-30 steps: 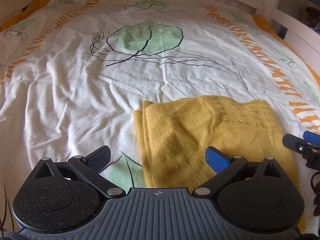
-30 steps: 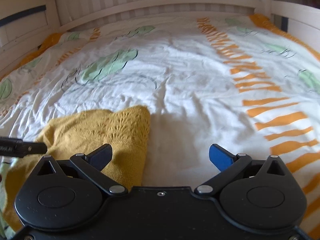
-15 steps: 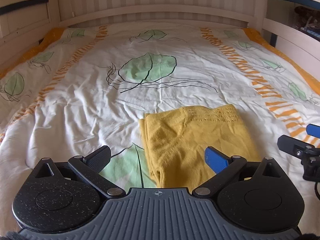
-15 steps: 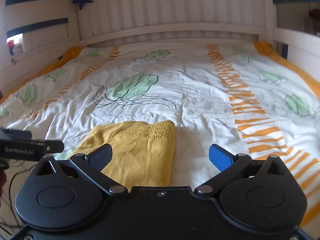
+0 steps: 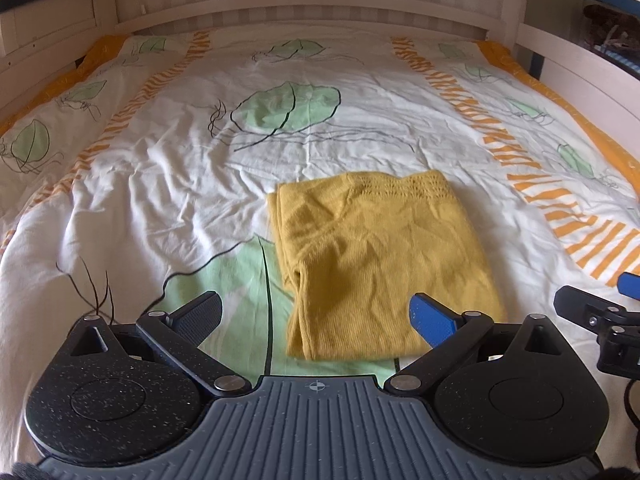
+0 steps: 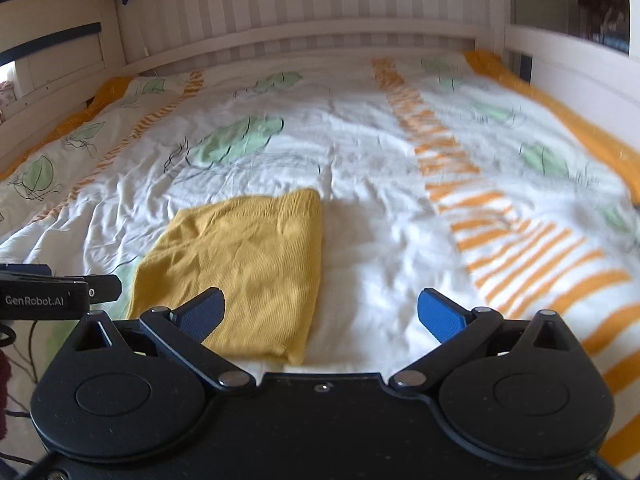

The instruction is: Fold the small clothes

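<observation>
Folded yellow knit (image 5: 380, 256) lying flat on the leaf-print duvet (image 5: 160, 184), near the bed's near edge and well short of the headboard (image 5: 304, 4). Left gripper (image 5: 316, 312) and right gripper (image 6: 320, 312) both stand wide open, empty, raised clear of the cloth. The knit forms a rough rectangle whose long axis runs near to far; its open-work band lies at the far end, its layered fold edges along the left side. In the left view the knit sits ahead and slightly right of the gripper's centre line; in the right view it sits ahead and to the left, its right edge between the fingers. Each gripper thus flanks one long side, neither clearly nearer. Judged from this lay, the garment appears fully folded, or lacks one near-to-far fold.
</observation>
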